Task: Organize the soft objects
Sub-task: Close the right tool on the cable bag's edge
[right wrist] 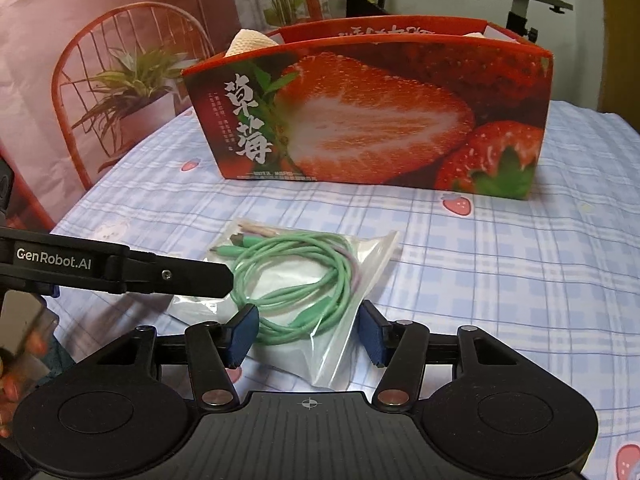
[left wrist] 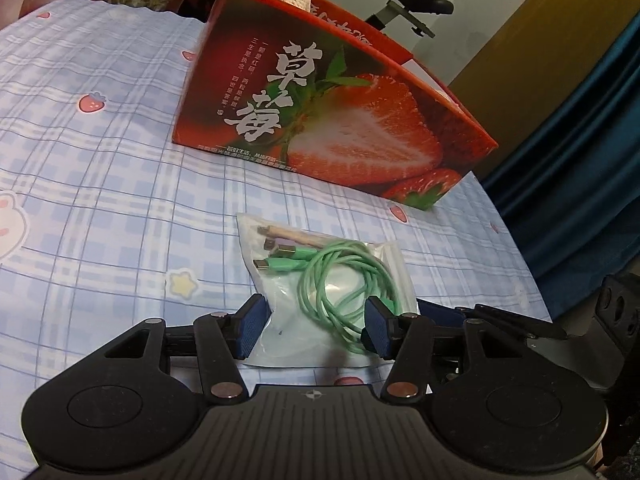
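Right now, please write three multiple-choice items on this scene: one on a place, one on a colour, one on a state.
1. Where does the clear bag lie?
A. inside the box
B. on the bedsheet, before the box
C. on a chair

2. What colour is the coiled cable?
A. green
B. black
C. yellow

3. How is the strawberry box?
A. open on top
B. closed by a lid
C. lying flat

Key: 1 B, the bag rests on the checked sheet; 2 A, the coil is mint green; 3 A, cream cloth shows above the rim.
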